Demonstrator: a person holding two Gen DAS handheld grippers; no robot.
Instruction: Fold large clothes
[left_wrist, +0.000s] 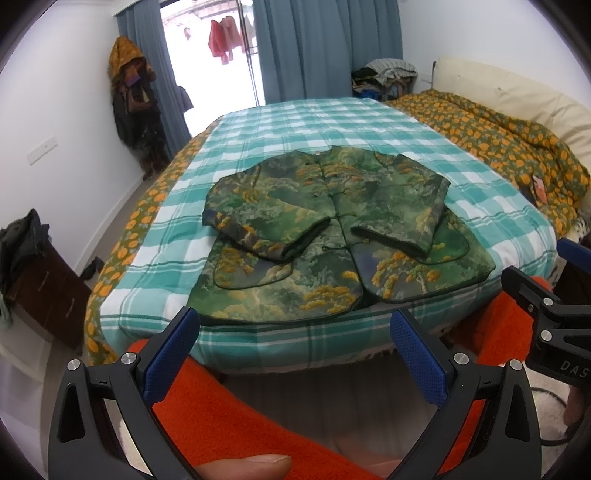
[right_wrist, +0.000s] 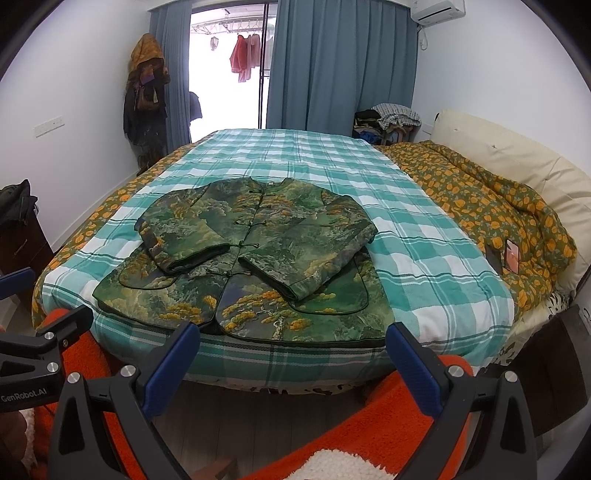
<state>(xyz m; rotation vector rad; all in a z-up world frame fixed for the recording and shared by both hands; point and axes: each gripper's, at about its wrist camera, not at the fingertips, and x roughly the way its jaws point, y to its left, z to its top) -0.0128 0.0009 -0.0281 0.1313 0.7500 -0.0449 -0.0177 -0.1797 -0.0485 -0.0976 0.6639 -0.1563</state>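
Observation:
A green padded jacket with yellow tree patterns lies flat, front up, on the teal checked bed cover; both sleeves are folded in across its chest. In the right wrist view the jacket sits near the bed's front edge. My left gripper hovers open just off the bed's front edge, below the jacket's hem, holding nothing. My right gripper is open too, in front of the hem, empty. The right gripper's body shows at the right of the left wrist view.
An orange-flowered quilt is bunched along the right side by a cream headboard. A dark drawer unit stands at left. Blue curtains and a heap of clothes are behind. Orange fleece covers a person's legs below.

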